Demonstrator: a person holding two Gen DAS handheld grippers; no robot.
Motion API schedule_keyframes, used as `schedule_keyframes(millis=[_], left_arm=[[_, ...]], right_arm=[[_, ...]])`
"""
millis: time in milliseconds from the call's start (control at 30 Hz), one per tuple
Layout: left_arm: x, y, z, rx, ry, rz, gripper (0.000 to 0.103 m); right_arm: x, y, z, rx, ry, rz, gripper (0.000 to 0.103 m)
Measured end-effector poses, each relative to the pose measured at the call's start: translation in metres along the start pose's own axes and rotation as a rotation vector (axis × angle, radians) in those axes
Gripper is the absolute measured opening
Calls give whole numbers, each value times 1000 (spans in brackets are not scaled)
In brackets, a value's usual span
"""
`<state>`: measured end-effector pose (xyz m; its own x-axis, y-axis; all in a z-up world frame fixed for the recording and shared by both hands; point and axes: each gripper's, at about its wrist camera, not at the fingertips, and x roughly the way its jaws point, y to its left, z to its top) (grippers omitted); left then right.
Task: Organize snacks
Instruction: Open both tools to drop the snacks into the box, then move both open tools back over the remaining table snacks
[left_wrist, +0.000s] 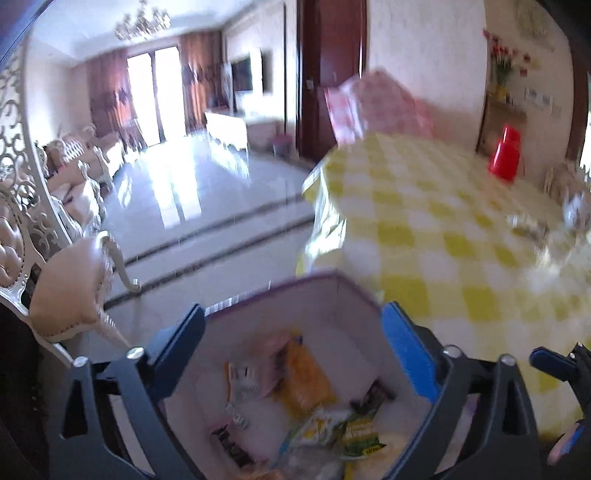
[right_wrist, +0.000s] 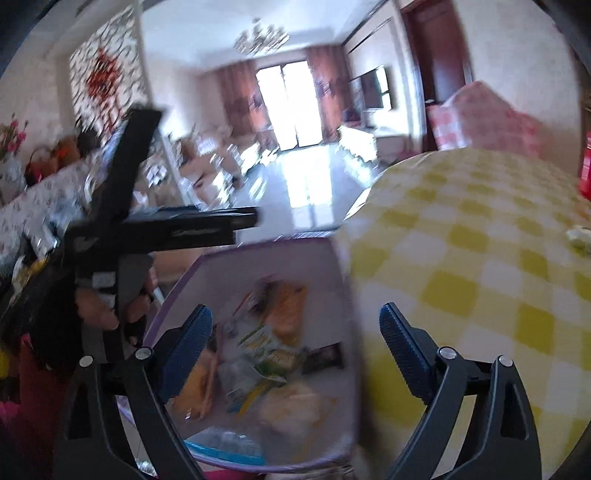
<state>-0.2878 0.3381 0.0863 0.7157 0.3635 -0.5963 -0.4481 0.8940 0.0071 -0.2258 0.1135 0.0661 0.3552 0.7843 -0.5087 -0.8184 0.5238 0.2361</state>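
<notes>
A white box with a purple rim (left_wrist: 343, 314) sits at the table's left edge and holds several snack packets: an orange one (left_wrist: 306, 376), green-yellow ones (left_wrist: 354, 432) and dark ones. My left gripper (left_wrist: 295, 343) is open above the box, empty. My right gripper (right_wrist: 295, 336) is open above the same box (right_wrist: 258, 266), empty; its right finger is over the tablecloth. Snack packets (right_wrist: 280, 314) show inside. The left gripper's body and the hand that holds it (right_wrist: 110, 258) are at the left of the right wrist view. Both views are blurred.
The table has a yellow-and-white checked cloth (left_wrist: 461, 229). A red container (left_wrist: 506, 153) stands at its far side, a small item (right_wrist: 580, 236) lies to the right. A pink checked chair back (left_wrist: 373, 107) is behind the table. An ornate chair (left_wrist: 70, 288) stands left.
</notes>
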Motion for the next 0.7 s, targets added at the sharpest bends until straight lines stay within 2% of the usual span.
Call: schedule_keyframes(millis=[100, 133, 200, 333, 433, 500, 600, 700], left_arm=[[-20, -15, 6, -13, -112, -16, 101], [-26, -22, 7, -11, -134, -31, 101], [-32, -43, 9, -5, -150, -94, 101], [-23, -92, 17, -4, -90, -219, 101], [-14, -152, 27, 21, -37, -321, 101], [-4, -192, 37, 28, -18, -385, 101], [26, -258, 56, -2, 33, -461, 101], [77, -315, 68, -69, 109, -487, 101]], right_arm=[[-29, -36, 5, 70, -61, -27, 90], [-41, -51, 5, 93, -73, -54, 97], [-64, -73, 2, 148, -116, -116, 99], [-106, -136, -8, 301, -156, -228, 99], [-140, -196, -20, 451, -178, -331, 99], [-155, -229, -26, 520, -182, -362, 99], [-169, -274, -30, 580, -195, -417, 99], [-172, -325, -31, 669, -217, -475, 99]])
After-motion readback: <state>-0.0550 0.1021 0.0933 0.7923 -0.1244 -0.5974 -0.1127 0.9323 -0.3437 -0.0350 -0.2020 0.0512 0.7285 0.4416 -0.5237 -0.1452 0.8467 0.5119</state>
